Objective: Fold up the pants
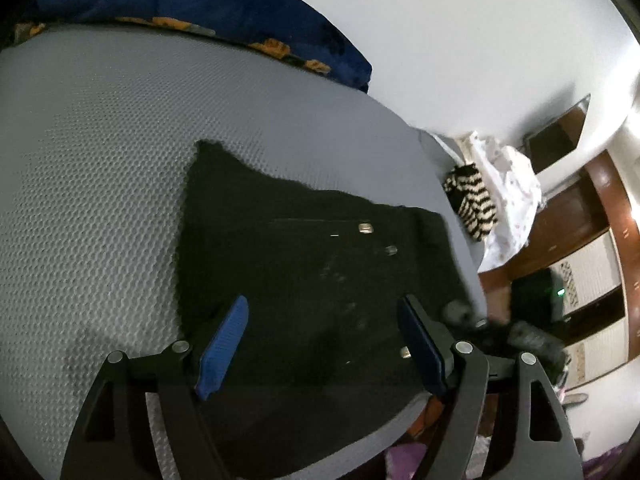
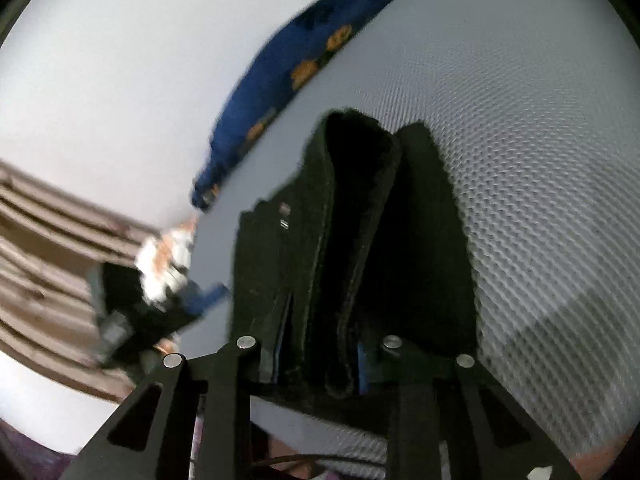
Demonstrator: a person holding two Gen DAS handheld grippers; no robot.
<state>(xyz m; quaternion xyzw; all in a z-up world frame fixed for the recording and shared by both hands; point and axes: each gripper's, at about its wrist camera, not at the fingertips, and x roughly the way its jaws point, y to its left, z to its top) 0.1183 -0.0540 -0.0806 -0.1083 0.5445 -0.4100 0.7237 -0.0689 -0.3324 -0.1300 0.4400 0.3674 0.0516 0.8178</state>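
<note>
Black pants (image 1: pixel 304 256) lie folded on a grey textured mattress (image 1: pixel 100 184), metal rivets showing near the pocket. My left gripper (image 1: pixel 324 344) is open just above the pants' near edge, its blue pads empty. In the right wrist view the pants (image 2: pixel 352 240) rise in a thick fold between the fingers. My right gripper (image 2: pixel 320 360) is shut on the pants, lifting the near edge; its blue pads are mostly hidden by cloth. The other gripper (image 2: pixel 160 304) shows blurred at left.
A blue blanket with orange print (image 1: pixel 208 12) lies along the mattress's far edge by a white wall. A striped cloth (image 1: pixel 472 204) and a white garment (image 1: pixel 508 200) hang past the mattress's right edge. Wooden cabinets (image 1: pixel 592 240) stand beyond.
</note>
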